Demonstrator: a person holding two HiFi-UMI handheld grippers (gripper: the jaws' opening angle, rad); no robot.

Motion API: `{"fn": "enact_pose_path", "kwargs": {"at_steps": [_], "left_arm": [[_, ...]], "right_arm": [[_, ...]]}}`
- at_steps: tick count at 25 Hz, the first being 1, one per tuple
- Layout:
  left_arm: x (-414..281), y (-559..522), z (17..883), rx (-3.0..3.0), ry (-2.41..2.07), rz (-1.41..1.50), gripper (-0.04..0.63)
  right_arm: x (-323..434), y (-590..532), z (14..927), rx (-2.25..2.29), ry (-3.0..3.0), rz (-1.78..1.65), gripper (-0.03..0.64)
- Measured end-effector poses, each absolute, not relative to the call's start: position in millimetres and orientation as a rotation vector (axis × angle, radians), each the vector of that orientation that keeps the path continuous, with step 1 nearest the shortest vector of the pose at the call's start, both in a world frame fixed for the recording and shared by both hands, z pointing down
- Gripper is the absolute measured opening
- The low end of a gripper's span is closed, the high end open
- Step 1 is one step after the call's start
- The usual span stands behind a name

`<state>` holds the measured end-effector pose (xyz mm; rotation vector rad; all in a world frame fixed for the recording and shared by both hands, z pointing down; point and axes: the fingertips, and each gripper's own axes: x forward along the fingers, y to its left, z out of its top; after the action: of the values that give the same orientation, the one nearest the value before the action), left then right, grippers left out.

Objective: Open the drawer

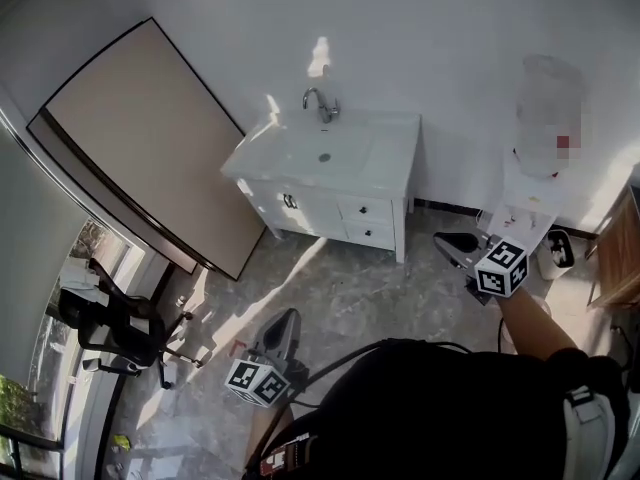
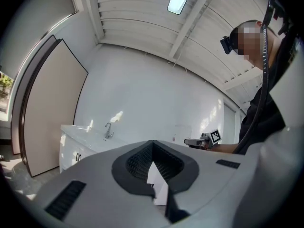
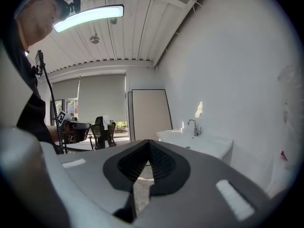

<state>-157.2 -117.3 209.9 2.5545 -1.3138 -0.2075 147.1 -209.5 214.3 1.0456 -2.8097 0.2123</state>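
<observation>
A white wall (image 1: 450,28) and a grey stone-patterned floor (image 1: 350,298) take up most of the head view. A large beige board (image 1: 150,138) with a dark edge leans against the wall on the left. Just to its right, backed against the wall, stands a white vanity cabinet (image 1: 330,183) with a sunken basin (image 1: 322,153) and a chrome faucet (image 1: 320,103) at the rear. On the right half of the cabinet's front are two stacked drawers, the upper drawer (image 1: 368,211) above the lower drawer (image 1: 368,234). Both sit flush and closed, and each has a small handle. To the right, near the wall, is a water dispenser (image 1: 545,118) with a clear bottle on top. A black office chair (image 1: 115,328) stands at the far left by the window. The person, in a black top, holds both tools over the floor, well apart from the cabinet. The left gripper (image 1: 288,318) is low in the middle, with its jaws pressed together and nothing between them. The right gripper (image 1: 447,242) is further right, near the dispenser's base. Its jaws also meet at the tip and hold nothing.
</observation>
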Motion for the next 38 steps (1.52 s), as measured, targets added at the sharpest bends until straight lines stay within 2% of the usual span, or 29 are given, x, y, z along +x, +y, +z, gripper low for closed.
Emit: {"fn": "enact_pose_path", "kwargs": {"at_steps": [7,12,21,29,38], "left_arm": [[-106.2,-181.2,216.4,2.542,-1.328,-0.184,0.0],[-95.9,-224.2,221.0,2.548,-1.295,-0.146,0.0],[-117.6,-343.7,243.8,2.598,-1.093,-0.147,0.0],[-157.3,-474.7,224.2,2.705,-0.885,-0.133,0.0],[-180.0,-561.0,244.7,2.696,-0.778,-0.115,0.0]], "right_arm": [[192.3,-280.0,227.6,1.011,-2.815,0.24,-0.002],[208.9,-313.7,239.8,1.054,-2.788,0.283,-0.002],[193.4,-388.6,252.6,1.232,-2.683,0.306,-0.002],[150.9,-469.6,229.3,1.42,-2.617,0.296,-0.002],[124.2,-525.7,241.0,1.49,-2.552,0.32,-0.002]]}}
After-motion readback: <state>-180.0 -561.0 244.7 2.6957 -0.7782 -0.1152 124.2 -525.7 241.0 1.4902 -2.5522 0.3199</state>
